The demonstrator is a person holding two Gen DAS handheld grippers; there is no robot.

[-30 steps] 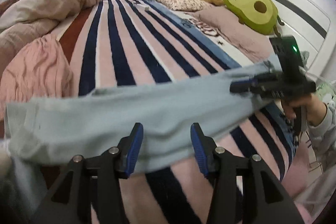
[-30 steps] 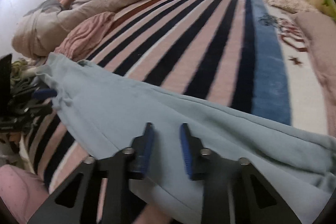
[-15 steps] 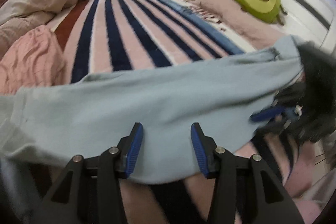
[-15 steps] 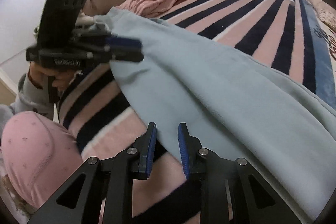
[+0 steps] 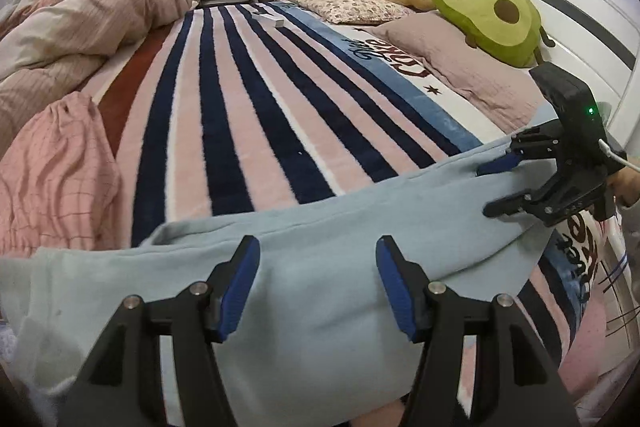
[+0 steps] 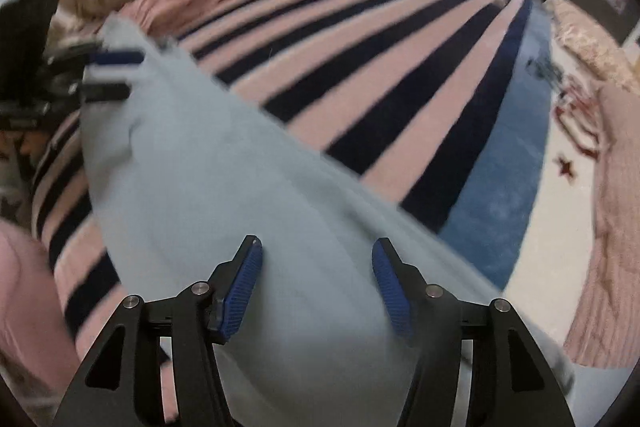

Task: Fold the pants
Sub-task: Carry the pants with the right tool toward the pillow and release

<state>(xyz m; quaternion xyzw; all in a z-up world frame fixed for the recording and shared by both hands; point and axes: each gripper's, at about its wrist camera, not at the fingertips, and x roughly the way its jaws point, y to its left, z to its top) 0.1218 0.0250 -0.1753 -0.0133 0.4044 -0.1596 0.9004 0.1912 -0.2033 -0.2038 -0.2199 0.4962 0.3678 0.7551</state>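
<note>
Light blue fleece pants [image 5: 320, 259] lie stretched across the striped pink-and-navy bed blanket [image 5: 248, 115]. Both the left tongs [image 5: 318, 283] and right tongs [image 6: 316, 283] are released above the cloth. Only the left view shows the green avocado plush [image 5: 488, 15]; the right view is blurred.

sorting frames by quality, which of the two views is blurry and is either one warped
Right wrist view: motion-smeared, the striped blanket and pants edges streaked, only the right claw sharp. Left wrist view: crisp, down to the avocado plush. Both bend straight lines, fisheye, with dark corners.
</note>
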